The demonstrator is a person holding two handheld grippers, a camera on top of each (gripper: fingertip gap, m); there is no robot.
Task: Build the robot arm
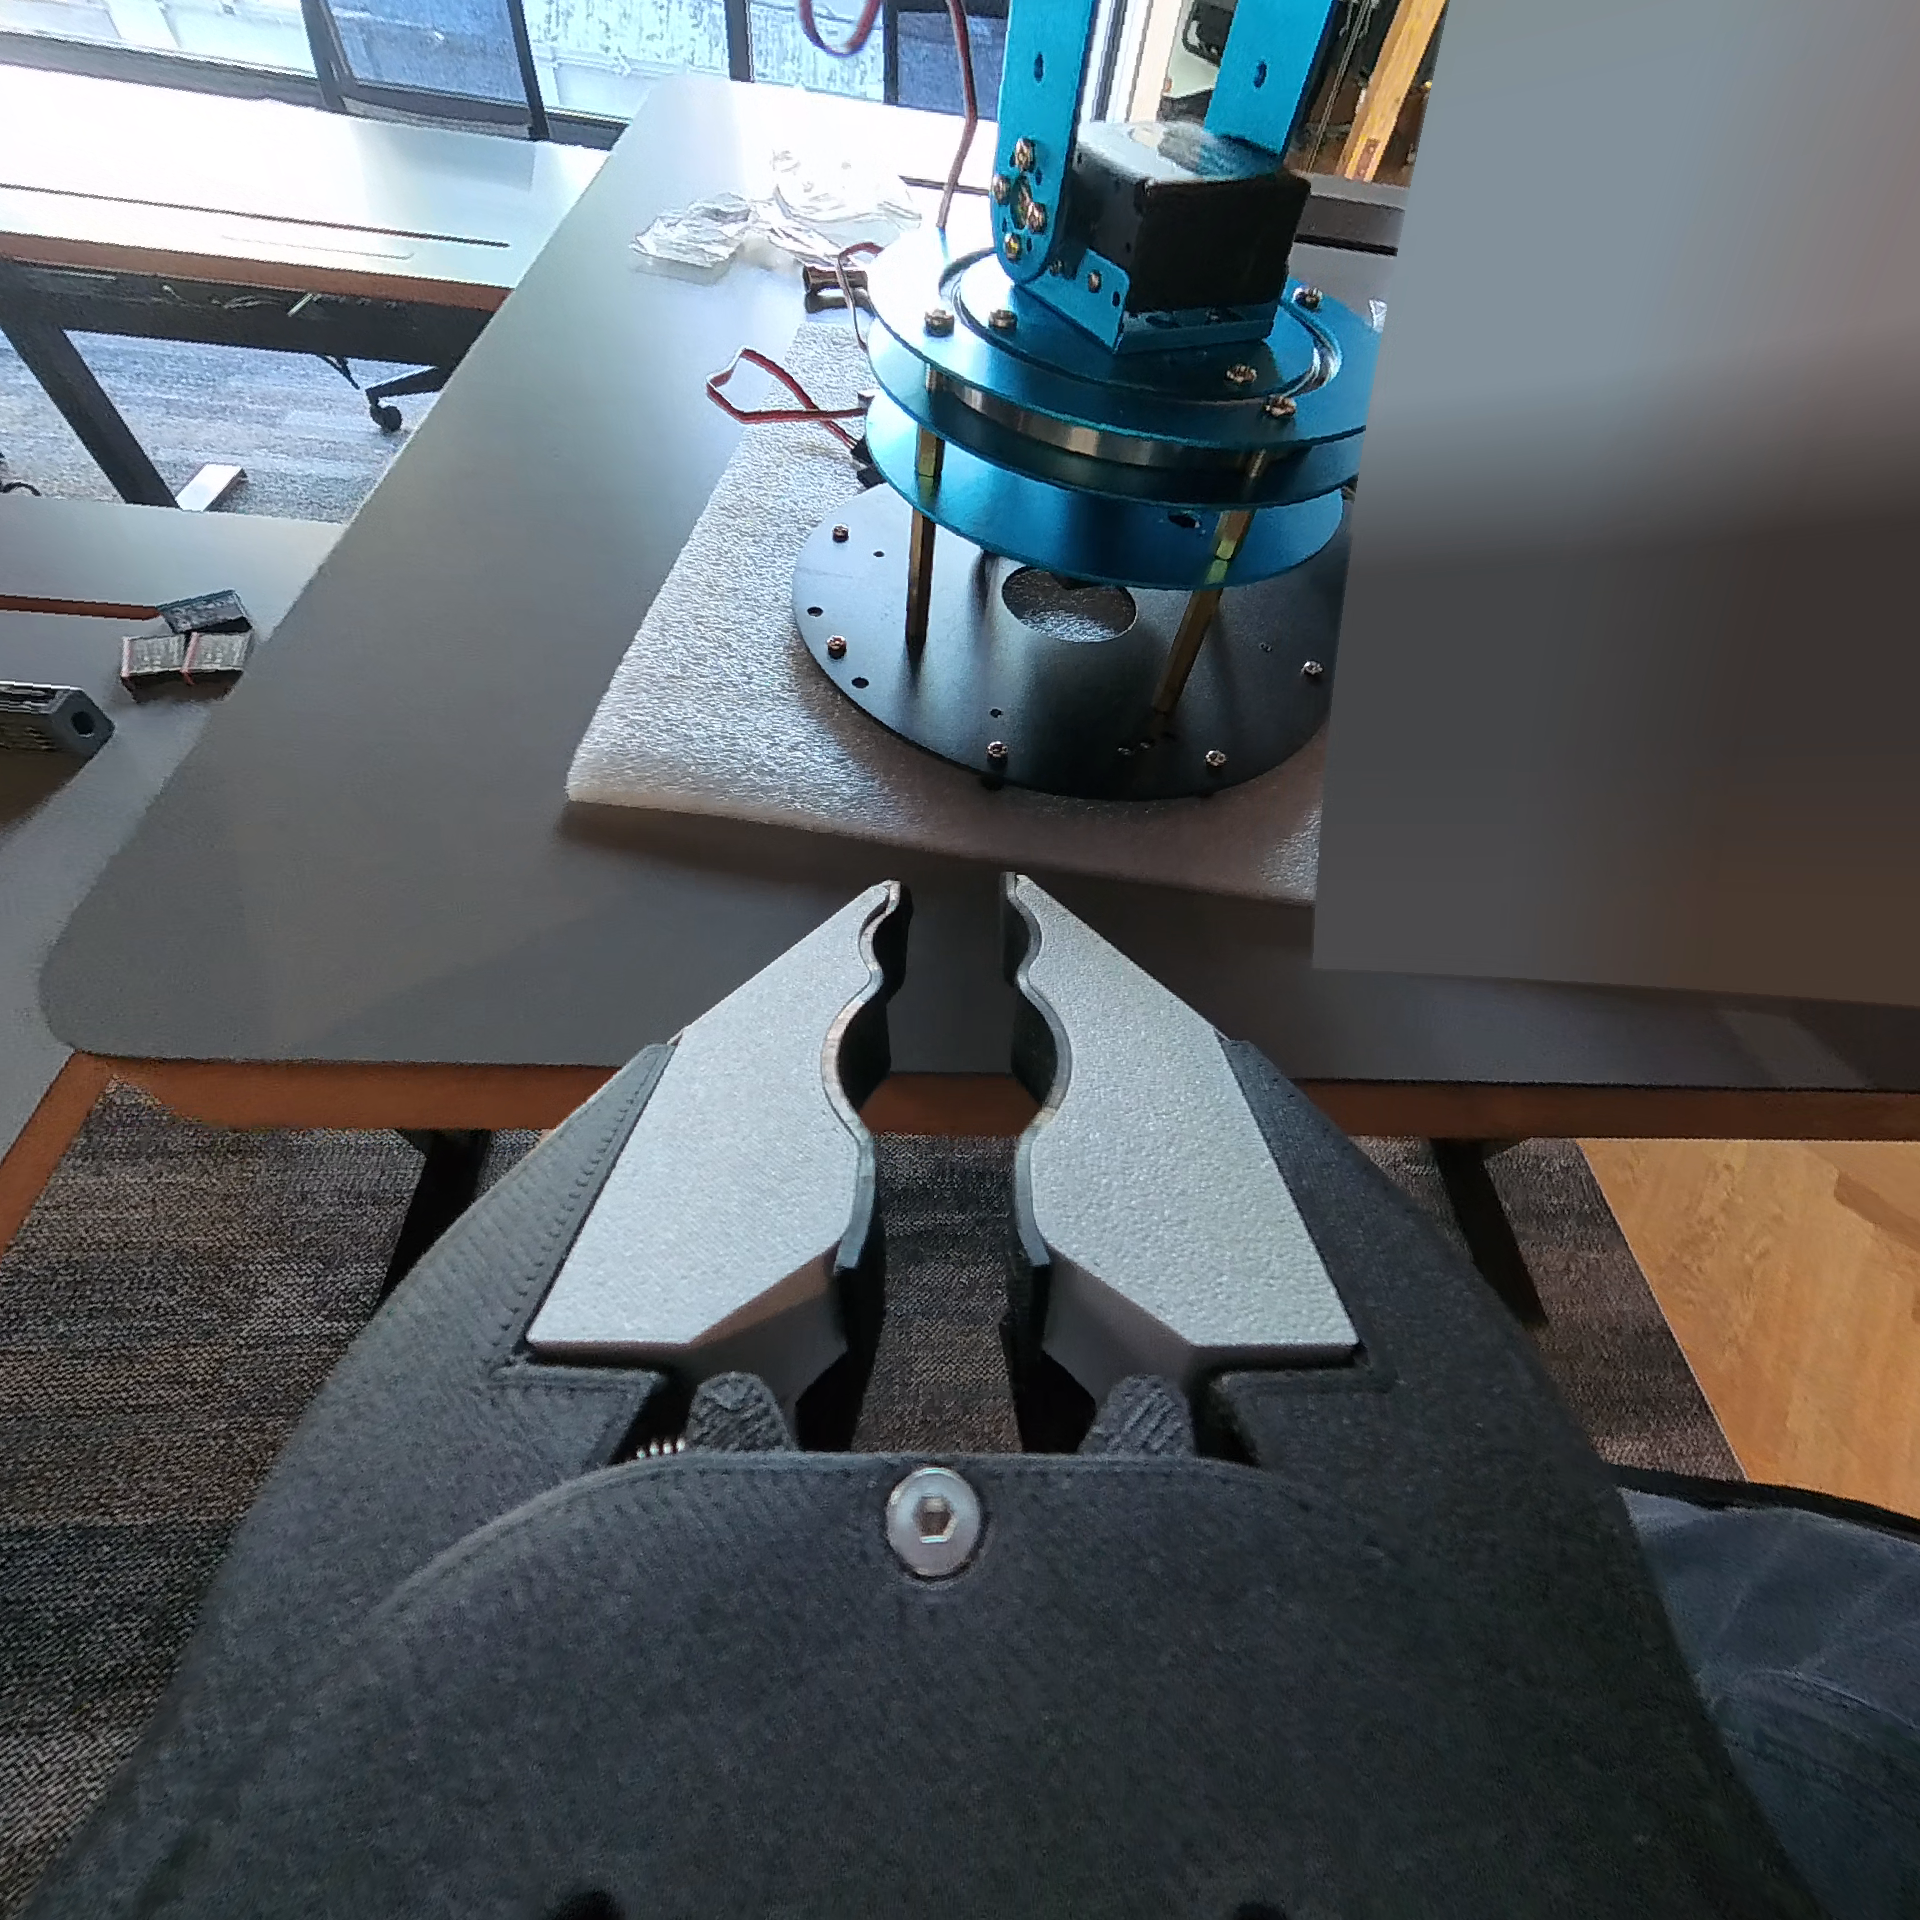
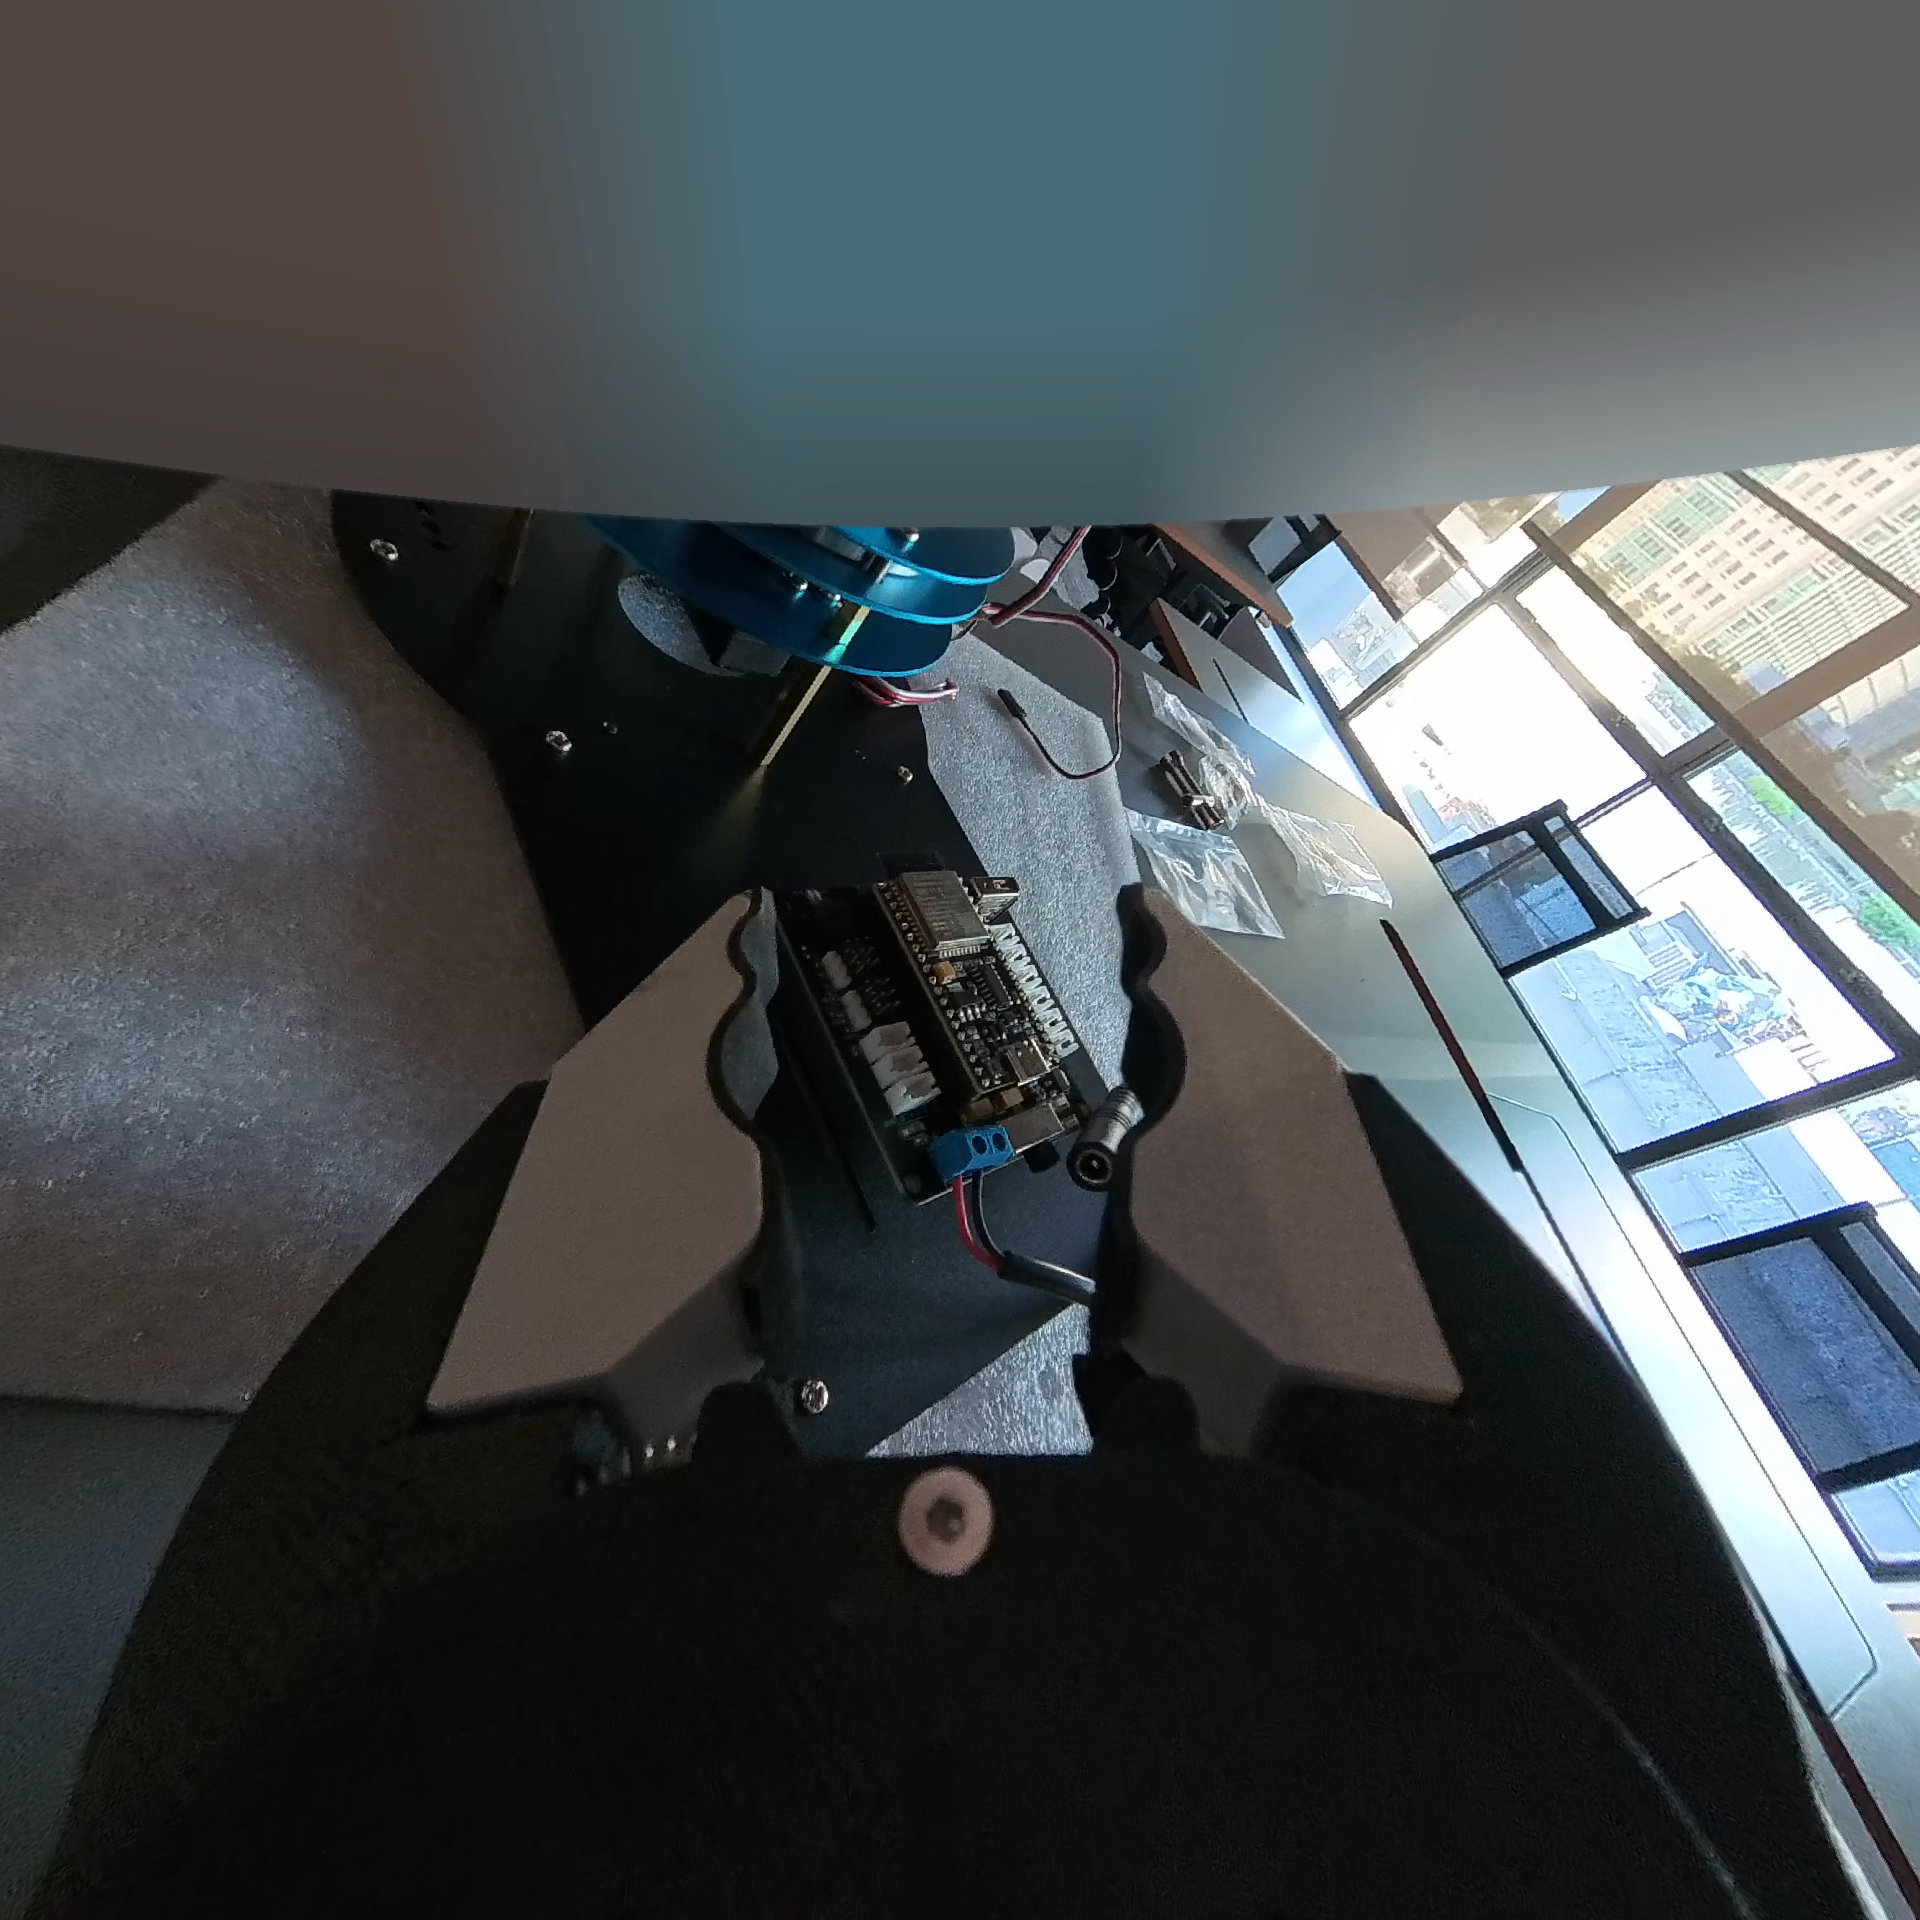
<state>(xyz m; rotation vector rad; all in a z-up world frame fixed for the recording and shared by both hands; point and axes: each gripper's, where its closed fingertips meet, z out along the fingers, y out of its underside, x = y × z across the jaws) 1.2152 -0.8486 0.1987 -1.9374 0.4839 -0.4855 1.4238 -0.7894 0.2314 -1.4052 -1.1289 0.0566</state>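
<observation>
Right gripper [image 2: 940, 914]: your jaws are spread and empty, straddling the circuit board [image 2: 935, 1023], whose long axis runs along the fingers. Left gripper [image 1: 951, 894] is slightly parted, empty, short of the foam mat [image 1: 727, 717].

Grey desk [image 1: 416, 727], rounded corner, wood edge band, dark legs. Beneath desk: grey carpet [image 1: 208, 1299]; wood floor [image 1: 1745, 1299] right of it. Beyond desk: second desk [image 1: 260, 197], chair castor [image 1: 387, 416] under it. Behind that, black-framed windows [image 1: 436, 52], bright daylight. Right wrist view: windows [image 2: 1662, 883] along desk's far side, buildings outside.
</observation>
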